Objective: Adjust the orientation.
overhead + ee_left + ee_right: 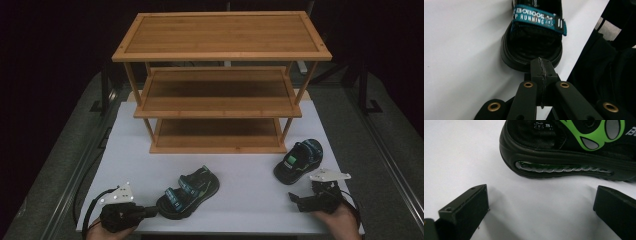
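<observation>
While both sandals lie on the white table (130, 150) in front of the wooden shelf (220, 85), treat each as light, with a stiff rubbery sole and soft straps; pinch the heel rim or sole edge, not the strap. Your left claw (541, 68) is fully closed at the heel of the left sandal (189, 192), its tips against the rim, though no real hold shows. Your right claw (541, 207) stands wide open and empty, just short of the right sandal (298, 160).
</observation>
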Demonstrator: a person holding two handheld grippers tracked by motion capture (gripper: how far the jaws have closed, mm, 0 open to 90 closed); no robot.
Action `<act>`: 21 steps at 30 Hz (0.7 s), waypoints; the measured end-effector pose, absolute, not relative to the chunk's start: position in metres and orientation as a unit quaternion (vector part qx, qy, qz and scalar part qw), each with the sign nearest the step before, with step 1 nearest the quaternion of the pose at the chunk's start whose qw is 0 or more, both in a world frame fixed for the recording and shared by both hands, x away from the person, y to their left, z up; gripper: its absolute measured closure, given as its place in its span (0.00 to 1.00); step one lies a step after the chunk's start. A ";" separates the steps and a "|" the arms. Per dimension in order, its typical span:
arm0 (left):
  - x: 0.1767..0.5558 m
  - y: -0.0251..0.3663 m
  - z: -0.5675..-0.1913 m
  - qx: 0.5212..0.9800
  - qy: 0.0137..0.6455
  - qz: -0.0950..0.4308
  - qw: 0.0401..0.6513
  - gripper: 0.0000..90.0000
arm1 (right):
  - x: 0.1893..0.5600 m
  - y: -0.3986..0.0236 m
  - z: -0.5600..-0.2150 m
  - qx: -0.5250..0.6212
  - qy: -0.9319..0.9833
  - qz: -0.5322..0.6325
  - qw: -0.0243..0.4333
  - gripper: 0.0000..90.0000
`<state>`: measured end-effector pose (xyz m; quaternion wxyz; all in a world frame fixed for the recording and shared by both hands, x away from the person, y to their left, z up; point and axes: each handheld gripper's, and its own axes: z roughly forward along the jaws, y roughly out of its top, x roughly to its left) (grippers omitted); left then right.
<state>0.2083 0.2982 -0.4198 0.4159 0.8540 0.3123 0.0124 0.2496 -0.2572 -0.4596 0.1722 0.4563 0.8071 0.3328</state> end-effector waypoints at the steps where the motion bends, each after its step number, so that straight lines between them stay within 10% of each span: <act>1: 0.209 0.298 -0.420 0.853 0.313 0.012 0.417 1.00 | 0.250 -0.257 -0.460 0.456 0.807 0.333 0.172 0.00; 21: 0.248 0.305 -0.418 0.854 0.326 0.052 0.401 1.00 | 0.250 -0.257 -0.460 0.456 0.807 0.333 0.172 0.00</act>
